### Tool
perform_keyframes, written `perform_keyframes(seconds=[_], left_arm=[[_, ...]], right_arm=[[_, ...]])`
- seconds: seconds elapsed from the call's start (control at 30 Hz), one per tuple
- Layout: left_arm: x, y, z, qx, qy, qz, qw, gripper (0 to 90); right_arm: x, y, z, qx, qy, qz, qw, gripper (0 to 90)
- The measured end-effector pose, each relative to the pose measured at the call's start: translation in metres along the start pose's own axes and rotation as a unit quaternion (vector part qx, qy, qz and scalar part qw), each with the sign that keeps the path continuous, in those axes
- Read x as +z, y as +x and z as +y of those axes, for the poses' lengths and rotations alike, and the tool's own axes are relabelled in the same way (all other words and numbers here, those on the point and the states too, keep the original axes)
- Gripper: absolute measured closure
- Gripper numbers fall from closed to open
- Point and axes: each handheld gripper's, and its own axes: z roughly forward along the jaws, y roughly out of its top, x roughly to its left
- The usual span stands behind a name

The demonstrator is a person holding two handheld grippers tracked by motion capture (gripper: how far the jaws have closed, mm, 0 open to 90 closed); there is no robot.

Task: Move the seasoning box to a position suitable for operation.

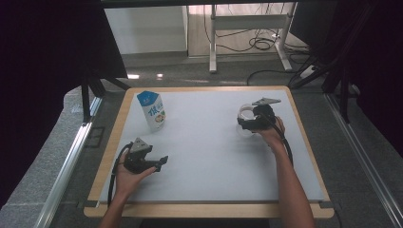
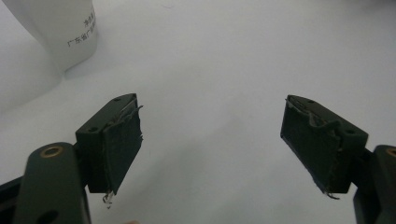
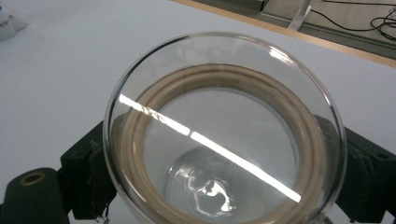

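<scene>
I have the glass jar (image 3: 224,135) clamped between the jaws of my right claw (image 1: 249,121), one black jaw pressed on each side of its clear wall, its open mouth facing the camera on that claw. It sits at the far right part of the white table (image 1: 214,156). My left claw (image 1: 159,163) is well apart from it, near the front left, jaws spread wide with nothing between them. Ahead and left of that claw stands a milk carton (image 1: 153,110), upright.
</scene>
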Motion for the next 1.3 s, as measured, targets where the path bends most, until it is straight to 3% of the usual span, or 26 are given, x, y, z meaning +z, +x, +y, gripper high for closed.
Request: perform_keyframes(seconds=[0.2, 0.77, 1.3], left_arm=[[0.0, 0.001, 0.0, 0.0, 0.0, 0.001, 1.0, 20.2], [-0.001, 0.001, -0.001, 0.0, -0.001, 0.006, 1.0, 20.1], [-0.001, 0.001, -0.002, -0.001, 0.0, 0.007, 1.0, 20.2]], right_arm=[[-0.005, -0.002, -0.001, 0.016, -0.014, -0.003, 0.9998, 11.2], [-0.031, 0.009, -0.001, 0.0, -0.019, 0.014, 0.9997, 11.3], [-0.05, 0.03, -0.014, -0.014, -0.026, 0.025, 0.9993, 11.3]])
